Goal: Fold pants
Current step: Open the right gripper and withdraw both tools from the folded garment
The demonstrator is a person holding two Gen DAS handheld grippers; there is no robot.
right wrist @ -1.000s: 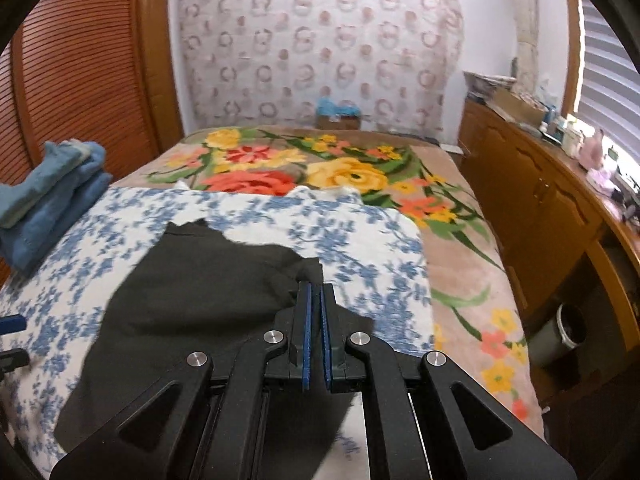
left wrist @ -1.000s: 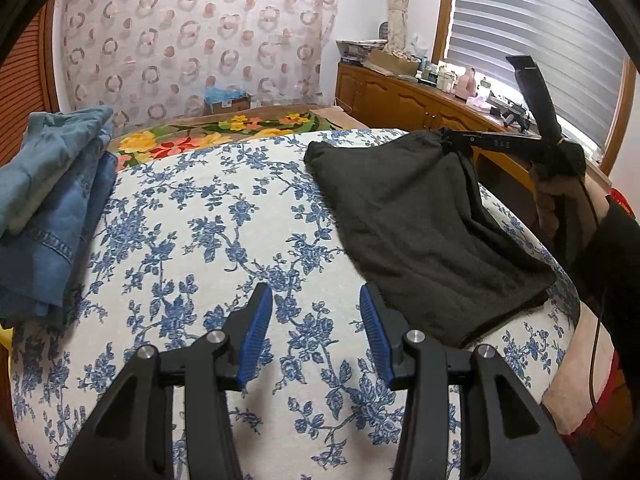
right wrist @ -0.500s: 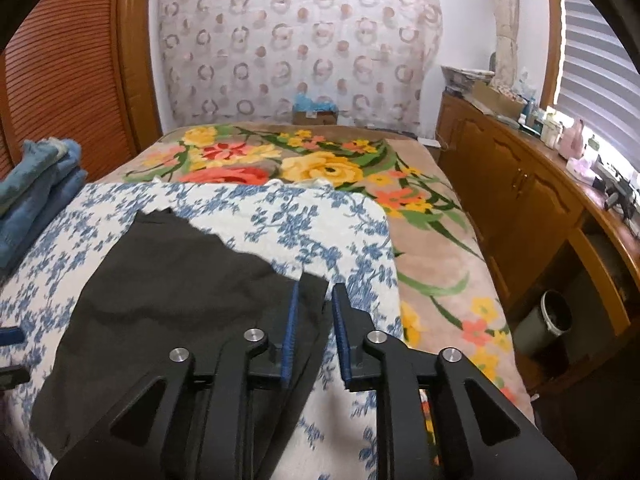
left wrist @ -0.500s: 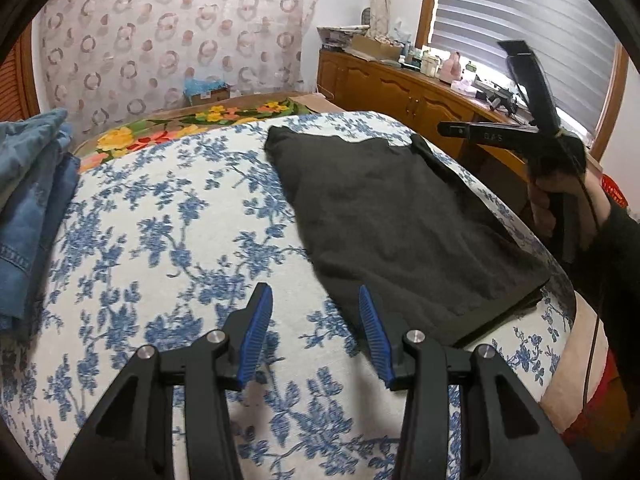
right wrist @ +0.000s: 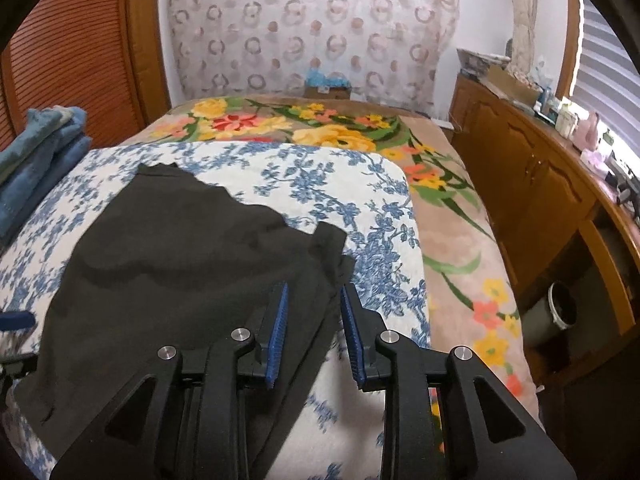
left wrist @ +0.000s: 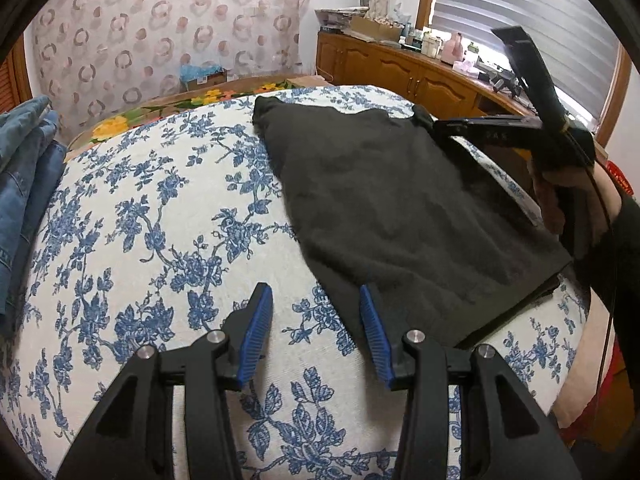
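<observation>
Left wrist: left gripper [left wrist: 316, 330] half-open, empty, ribbed blue pads over floral quilt [left wrist: 160, 220] beside soft folded black pants [left wrist: 392, 208]; right wrist: right gripper [right wrist: 314, 334] jaws just opening, pads astride the pants' [right wrist: 192, 256] limp corner, not pinching.

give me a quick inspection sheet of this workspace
surface: bed with a blue-flowered cover, a bright floral blanket beyond it
job's things: black pants lying folded flat on the cover
clutter: stack of folded jeans at the left edge
grippers: left gripper open, nothing between its fingers, its right finger at the pants' near edge; right gripper has just been opening, the pants' corner under it, not pinched
cables: thin black cable by the hand holding the right gripper
surroundings: wooden cabinet with small items on top, window blind, patterned curtain, bin on the floor
</observation>
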